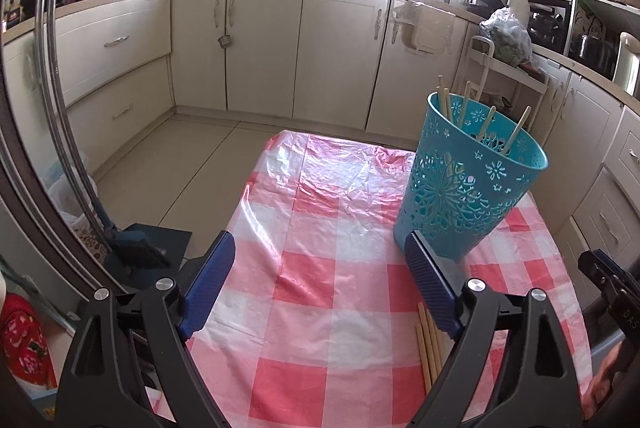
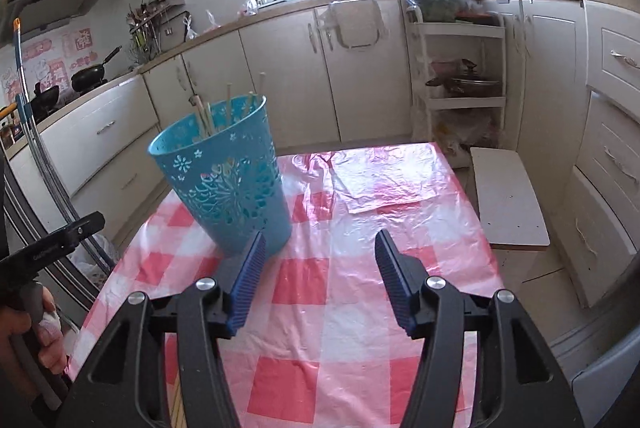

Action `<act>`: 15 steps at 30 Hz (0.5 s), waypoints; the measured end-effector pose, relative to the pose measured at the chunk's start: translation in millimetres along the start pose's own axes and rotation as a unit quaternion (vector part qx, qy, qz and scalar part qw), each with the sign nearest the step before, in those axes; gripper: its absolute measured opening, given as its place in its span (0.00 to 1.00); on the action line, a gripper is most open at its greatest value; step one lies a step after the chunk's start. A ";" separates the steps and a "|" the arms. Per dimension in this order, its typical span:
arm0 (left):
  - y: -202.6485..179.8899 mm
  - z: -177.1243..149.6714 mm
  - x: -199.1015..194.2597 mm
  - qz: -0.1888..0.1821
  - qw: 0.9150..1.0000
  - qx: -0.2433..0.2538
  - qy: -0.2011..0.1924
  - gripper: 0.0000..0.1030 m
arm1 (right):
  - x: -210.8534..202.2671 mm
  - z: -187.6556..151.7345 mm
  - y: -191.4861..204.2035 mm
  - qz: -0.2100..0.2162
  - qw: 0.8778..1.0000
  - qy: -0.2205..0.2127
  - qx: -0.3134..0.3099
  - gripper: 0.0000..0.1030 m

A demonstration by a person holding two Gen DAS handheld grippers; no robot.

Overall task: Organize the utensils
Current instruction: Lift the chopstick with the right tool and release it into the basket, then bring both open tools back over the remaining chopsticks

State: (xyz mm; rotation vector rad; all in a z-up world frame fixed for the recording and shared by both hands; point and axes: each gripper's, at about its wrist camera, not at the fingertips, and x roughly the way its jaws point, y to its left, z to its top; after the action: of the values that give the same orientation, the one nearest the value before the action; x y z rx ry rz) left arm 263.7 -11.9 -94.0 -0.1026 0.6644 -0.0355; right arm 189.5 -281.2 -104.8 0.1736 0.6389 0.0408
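A small bundle of pale wooden chopsticks (image 1: pixel 430 342) lies flat on the pink-and-white checked plastic tabletop (image 1: pixel 320 268), low and right of centre in the left wrist view. Their long axis runs roughly up and down the frame, much in line with the way the left claw (image 1: pixel 320 284) points. They lie close in, just under its right-hand blue pad, not in the gap between the pads. The left claw stands wide with nothing between its pads.

In the right wrist view the right claw (image 2: pixel 320 284) is about half open and holds nothing. A sliver of the same sticks shows at the bottom left of that frame, beneath the claw's black frame.

The tall turquoise plastic basket with cut-out flowers (image 1: pixel 468 183) stands upright ahead, right of centre in the left view, with several chopsticks already leaning inside.

By my reading the left claw is the nearer. It would need to draw back and shift towards the frame's right to straddle the bundle across its length.
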 end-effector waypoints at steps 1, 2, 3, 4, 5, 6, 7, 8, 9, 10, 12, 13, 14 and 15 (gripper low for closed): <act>1.7 -2.5 -0.9 0.001 1.000 -0.002 0.002 0.80 | 0.1 -2.5 4.9 0.003 1.000 0.002 -0.008 0.55; 3.5 -3.9 -1.8 0.002 1.000 -0.004 0.004 0.80 | 1.5 -5.6 9.4 0.007 1.000 0.006 -0.014 0.55; 5.7 -5.5 -3.0 0.004 1.000 -0.006 0.005 0.81 | 4.1 -10.1 11.7 0.010 1.000 0.011 -0.019 0.55; 7.7 -6.7 -3.1 0.005 1.000 -0.009 0.006 0.81 | 7.5 -14.4 14.4 0.013 0.999 0.019 -0.023 0.55; 10.0 -7.8 -3.5 0.006 1.000 -0.013 0.008 0.81 | 11.3 -17.3 17.6 0.015 0.999 0.027 -0.028 0.55; 12.9 -8.1 -2.6 0.006 1.000 -0.016 0.010 0.81 | 12.3 -21.7 18.7 0.016 0.999 0.034 -0.032 0.55; 14.9 -8.7 -1.8 0.006 1.000 -0.019 0.013 0.81 | 15.5 -25.4 22.4 0.018 0.998 0.041 -0.039 0.55; 16.5 -8.8 -0.4 0.006 1.000 -0.023 0.017 0.81 | 16.4 -29.0 24.5 0.020 0.998 0.047 -0.044 0.55; 18.4 -9.4 1.7 0.005 0.999 -0.026 0.020 0.81 | 18.3 -32.1 27.3 0.022 0.997 0.053 -0.049 0.55; 20.1 -9.7 3.2 0.005 0.999 -0.030 0.024 0.81 | 19.9 -36.3 30.3 0.025 0.996 0.059 -0.054 0.55; 23.6 -10.8 6.7 0.004 0.999 -0.037 0.030 0.81 | 20.7 -41.7 34.7 0.030 0.995 0.067 -0.064 0.55; 25.1 -10.9 7.6 0.003 0.999 -0.040 0.032 0.81 | 22.3 -44.8 37.1 0.033 0.995 0.072 -0.068 0.55; 26.3 -10.7 8.0 0.002 0.998 -0.043 0.035 0.81 | 23.5 -47.4 39.1 0.036 0.994 0.076 -0.072 0.55; 27.1 -11.5 9.5 0.002 0.998 -0.044 0.037 0.81 | 24.3 -49.9 41.2 0.038 0.993 0.079 -0.076 0.54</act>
State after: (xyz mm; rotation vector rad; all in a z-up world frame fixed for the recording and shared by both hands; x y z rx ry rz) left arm 264.1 13.4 -111.8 -0.1855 0.7394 -0.0069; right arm 179.9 -231.1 -151.4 0.0484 0.7842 0.1778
